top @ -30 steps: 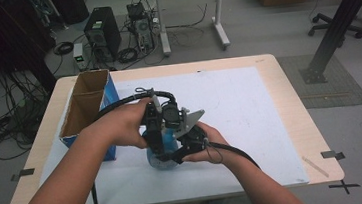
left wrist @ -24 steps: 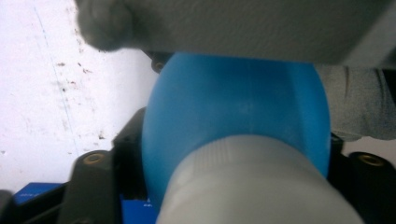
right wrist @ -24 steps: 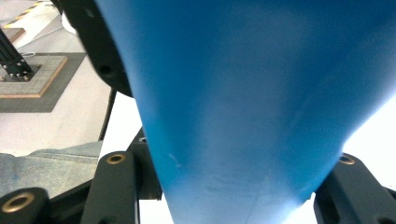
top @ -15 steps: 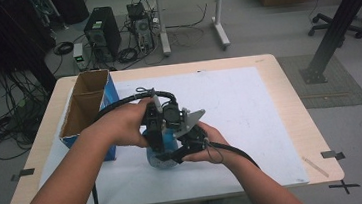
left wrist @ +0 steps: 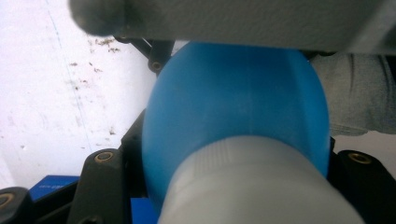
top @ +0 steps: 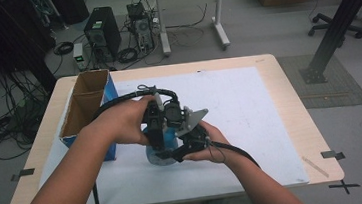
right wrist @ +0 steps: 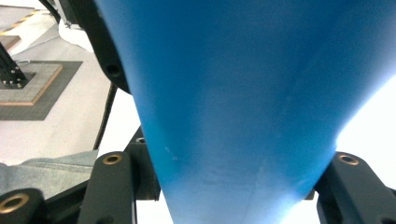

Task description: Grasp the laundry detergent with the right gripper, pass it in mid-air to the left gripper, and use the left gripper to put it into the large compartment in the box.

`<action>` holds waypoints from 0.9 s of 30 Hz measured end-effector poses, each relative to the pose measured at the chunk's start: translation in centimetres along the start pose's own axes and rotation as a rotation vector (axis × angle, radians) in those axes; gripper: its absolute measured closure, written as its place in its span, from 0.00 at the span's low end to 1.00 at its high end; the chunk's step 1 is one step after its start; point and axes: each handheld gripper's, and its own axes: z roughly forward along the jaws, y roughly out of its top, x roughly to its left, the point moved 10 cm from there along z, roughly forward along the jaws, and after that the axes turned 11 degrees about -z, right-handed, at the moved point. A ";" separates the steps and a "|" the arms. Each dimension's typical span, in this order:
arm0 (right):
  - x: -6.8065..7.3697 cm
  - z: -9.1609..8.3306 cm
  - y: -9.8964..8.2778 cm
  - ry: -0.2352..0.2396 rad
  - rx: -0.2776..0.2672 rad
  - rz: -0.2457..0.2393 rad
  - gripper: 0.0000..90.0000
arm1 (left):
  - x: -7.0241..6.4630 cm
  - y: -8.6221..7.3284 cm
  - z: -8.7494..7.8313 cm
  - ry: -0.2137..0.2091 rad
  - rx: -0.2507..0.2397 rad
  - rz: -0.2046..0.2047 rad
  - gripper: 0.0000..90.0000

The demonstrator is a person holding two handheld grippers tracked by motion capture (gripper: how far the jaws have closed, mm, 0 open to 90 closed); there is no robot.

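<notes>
A blue bottle point(top: 155, 154) with a white cap point(left wrist: 252, 186) stands on the white mat point(top: 249, 105), held between both hands. My left gripper point(top: 158, 137) comes from above and grips the bottle's cap end; its jaws have just been closing with the bottle point(left wrist: 233, 107) between them. My right gripper point(top: 178, 151) grips the blue body point(right wrist: 233, 102) from the side; its jaws have just eased open slightly, and the body still sits tight between them. The hands and grippers hide most of the bottle in the high view.
An open cardboard box with blue sides point(top: 89, 108) stands at the mat's left edge, close to my left forearm. The wooden table point(top: 289, 96) extends to the right of the mat. Cables trail from both grippers toward the near edge.
</notes>
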 end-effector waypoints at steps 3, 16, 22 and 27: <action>0.0 -0.1 0.2 -0.007 -0.015 0.018 0.41 | 0.1 0.1 -0.1 0.005 0.005 0.002 0.44; -0.1 -0.8 0.3 -0.028 -0.038 0.092 0.20 | 0.2 0.3 -0.6 0.007 0.005 -0.005 0.44; -0.7 -1.3 0.2 -0.071 -0.039 0.099 0.08 | 0.6 0.4 -0.7 0.023 0.008 -0.025 0.44; -0.8 -1.7 0.1 -0.067 -0.043 0.114 0.07 | 0.6 0.5 -0.8 0.019 0.017 -0.035 0.44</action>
